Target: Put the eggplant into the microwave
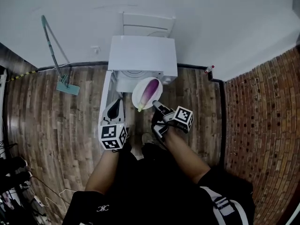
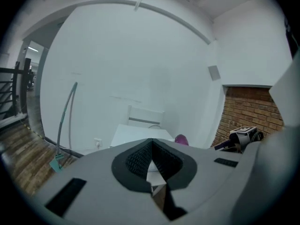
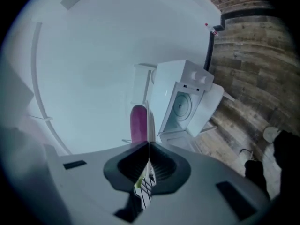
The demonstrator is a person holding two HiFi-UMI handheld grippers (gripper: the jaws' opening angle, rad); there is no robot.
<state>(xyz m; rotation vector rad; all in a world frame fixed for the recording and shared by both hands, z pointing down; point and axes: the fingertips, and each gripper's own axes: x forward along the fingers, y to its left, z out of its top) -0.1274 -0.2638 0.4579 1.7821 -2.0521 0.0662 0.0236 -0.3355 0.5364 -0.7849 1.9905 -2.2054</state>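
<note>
Currently, the right gripper has its jaws clamped on the rim of a white plate. The purple eggplant lies on that plate at frame centre in the head view, held just in front of the open microwave and not inside it. The left gripper, left of the plate and beside the swung-out door, has its jaws closed together with nothing visible between them.

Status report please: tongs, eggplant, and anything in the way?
Right tongs shut on plate rim; eggplant lying on plate. Left tongs shut, empty. Microwave door open; nothing seen blocking.
</note>
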